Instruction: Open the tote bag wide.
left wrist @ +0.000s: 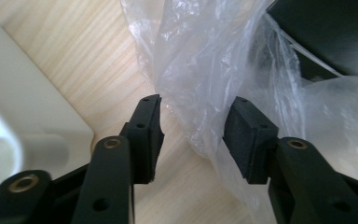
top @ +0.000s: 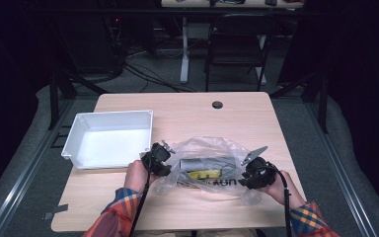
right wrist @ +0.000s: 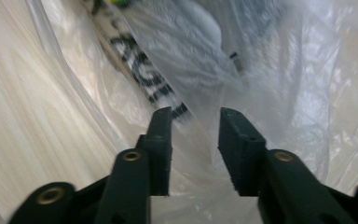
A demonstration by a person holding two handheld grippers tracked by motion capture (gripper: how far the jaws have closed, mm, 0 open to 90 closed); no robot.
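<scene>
A clear plastic bag (top: 205, 148) lies crumpled on the wooden table (top: 187, 113), in front of the person. Inside it I see a grey cylinder (top: 202, 162), something yellow (top: 203, 174) and a pack with black lettering (top: 220, 182). My left gripper (top: 165, 165) is at the bag's left edge. In the left gripper view its jaws (left wrist: 196, 109) stand apart with the bag's film (left wrist: 200, 56) loose between them. My right gripper (top: 249, 176) is at the bag's right edge; its jaws (right wrist: 196, 116) are also parted, with film (right wrist: 270, 70) lying between and beyond them.
A white empty bin (top: 79, 129) stands at the table's left, close to my left gripper, and its corner (left wrist: 23, 112) shows in the left gripper view. A round cable hole (top: 217, 104) sits near the far edge. A dark chair (top: 237, 44) stands beyond the table.
</scene>
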